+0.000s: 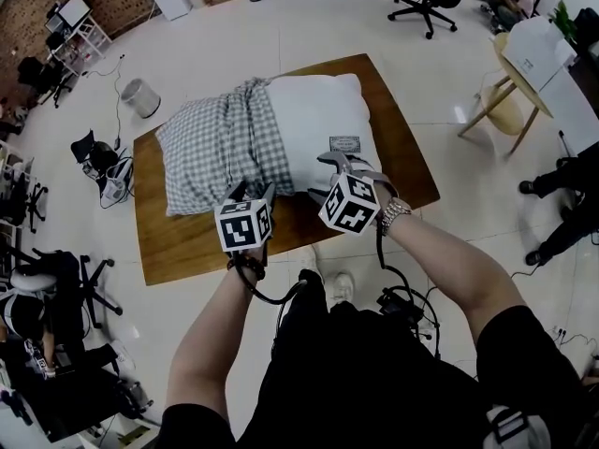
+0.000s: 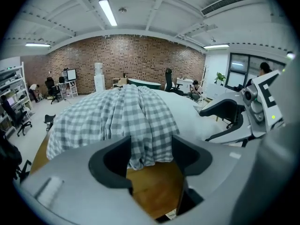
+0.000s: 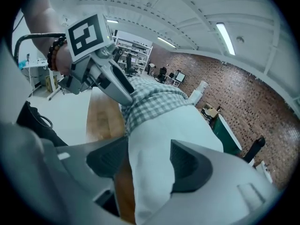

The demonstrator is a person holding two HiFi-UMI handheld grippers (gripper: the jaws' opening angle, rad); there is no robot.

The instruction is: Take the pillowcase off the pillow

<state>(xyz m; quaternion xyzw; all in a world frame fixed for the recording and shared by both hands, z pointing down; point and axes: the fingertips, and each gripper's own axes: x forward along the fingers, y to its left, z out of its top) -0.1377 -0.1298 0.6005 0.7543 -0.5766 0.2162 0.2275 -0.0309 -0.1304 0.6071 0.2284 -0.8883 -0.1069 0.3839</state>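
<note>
Pillow (image 1: 323, 124) lay across the middle of the wooden table (image 1: 187, 241), in the centre of the head view, and the person stood at the table's near edge with both tools out in front. The checked grey pillowcase (image 1: 220, 148) was bunched over the pillow's left half only; the right half showed bare and white.

The left gripper (image 1: 251, 191) sat low at the near edge of that bunched cloth. Its own view showed the jaws standing apart, with the hanging hem of the checked fabric in the gap between them and bare wood below. The pads were not pressing on the cloth, so it was released.

The right gripper (image 1: 328, 178), just beside it to the right, faced the bare white corner of the pillow. Its jaws were spread too, with the pillow's edge between them and a strip of table showing beside the left-hand pad. Nothing was clamped there either.

A small waste bin (image 1: 140, 98) stood on the pale floor beyond the table's upper left corner.
</note>
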